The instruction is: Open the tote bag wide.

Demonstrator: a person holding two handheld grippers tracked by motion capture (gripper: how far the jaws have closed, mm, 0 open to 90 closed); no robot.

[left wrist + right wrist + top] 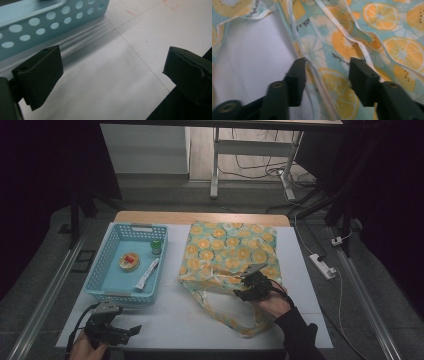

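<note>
A fabric bag [230, 251] printed with orange slices lies flat on the white table [170, 320], its handles trailing toward the near edge. My right gripper [248, 284] is open at the bag's near edge. In the right gripper view its jaws straddle a strip of the bag's fabric [329, 62] and its white-piped edge, right gripper [327, 75] not closed on it. My left gripper [131, 329] rests open near the table's front left corner, in front of a light blue basket [100, 270]. The left gripper [111, 72] holds nothing; bare table lies between its jaws.
The basket holds a small green-capped bottle [156, 247], a round tin with a red centre [129, 261] and a white tube [147, 273]. Its perforated wall [50, 21] stands just ahead of the left gripper. A power strip [322, 265] and cables lie on the floor to the right.
</note>
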